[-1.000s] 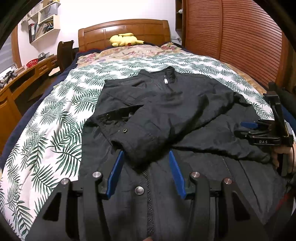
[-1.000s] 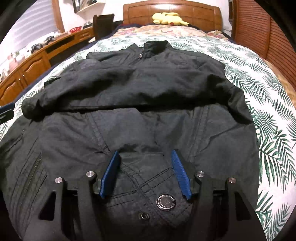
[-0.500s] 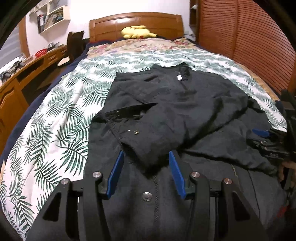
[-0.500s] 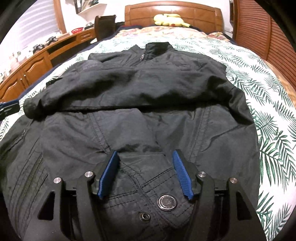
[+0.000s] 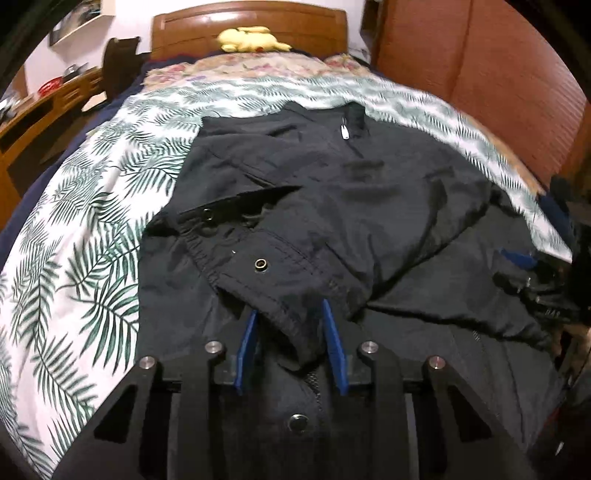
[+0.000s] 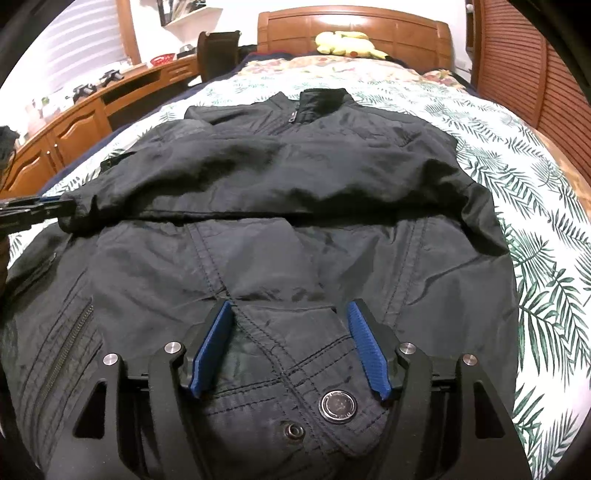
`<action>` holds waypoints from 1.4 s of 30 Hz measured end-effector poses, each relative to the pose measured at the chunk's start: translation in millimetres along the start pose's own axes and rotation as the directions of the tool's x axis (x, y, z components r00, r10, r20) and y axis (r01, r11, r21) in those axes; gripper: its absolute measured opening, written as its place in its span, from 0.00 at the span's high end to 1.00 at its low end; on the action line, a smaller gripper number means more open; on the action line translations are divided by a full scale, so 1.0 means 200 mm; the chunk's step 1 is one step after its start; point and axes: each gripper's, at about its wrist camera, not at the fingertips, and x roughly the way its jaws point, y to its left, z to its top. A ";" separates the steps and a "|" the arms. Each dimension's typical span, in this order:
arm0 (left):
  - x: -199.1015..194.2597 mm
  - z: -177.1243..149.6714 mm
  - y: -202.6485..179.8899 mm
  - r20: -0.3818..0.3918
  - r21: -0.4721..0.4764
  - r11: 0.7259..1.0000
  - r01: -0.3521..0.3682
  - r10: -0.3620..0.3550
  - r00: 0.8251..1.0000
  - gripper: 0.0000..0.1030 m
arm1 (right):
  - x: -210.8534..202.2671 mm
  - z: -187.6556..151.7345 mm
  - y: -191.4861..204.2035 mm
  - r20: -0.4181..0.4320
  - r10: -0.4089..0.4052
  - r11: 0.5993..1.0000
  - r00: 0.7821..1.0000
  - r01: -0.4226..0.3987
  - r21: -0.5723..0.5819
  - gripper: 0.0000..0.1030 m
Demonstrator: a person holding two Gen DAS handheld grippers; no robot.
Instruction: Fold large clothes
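Two grippers work a black jacket [image 6: 295, 192] spread front-up on a bed with a palm-leaf cover [image 6: 535, 206]. Its collar lies far ahead of both tongs, towards the wooden headboard [image 6: 354, 26], and its hem is nearest them.

Ahead of the left gripper [image 5: 291, 332] a sleeve is folded across the jacket's body, and the sleeve cuff [image 5: 273, 291], with its small brass snap, sits between the blue pads. The jaws are closing on it; the cloth fills most of the gap, though whether the pads already press on it cannot be told. To the left of this gripper the jacket's side edge gives way to a wide stretch of bare cover running out to the bed's edge. To its right the cloth continues to the right gripper, seen dark and blurred at the frame's edge.

The right gripper [image 6: 291, 343] stands over the hem corner by a large metal snap button [image 6: 338, 405]. Its jaws are opening and stand fairly wide, with a raised fold of hem cloth between the pads, which looks free of them. To its right the jacket's edge ends just beside it, with open cover beyond; well ahead lies the folded sleeve's long lower edge
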 end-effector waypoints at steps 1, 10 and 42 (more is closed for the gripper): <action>0.01 0.01 0.00 -0.018 0.007 1.000 0.002 -0.002 1.000 0.69 | 0.00 0.00 0.00 -0.001 0.001 1.000 1.000 -0.001 0.005 0.34; -0.05 0.02 -0.02 0.013 0.013 1.000 0.025 -0.025 1.000 0.99 | -0.07 0.02 0.00 0.025 -0.046 0.999 0.999 0.045 0.027 0.35; -0.73 -0.53 -0.02 0.034 0.030 0.998 0.056 -0.057 0.998 0.71 | -0.91 -0.50 -0.02 -0.012 -0.206 0.966 0.978 0.205 0.155 0.38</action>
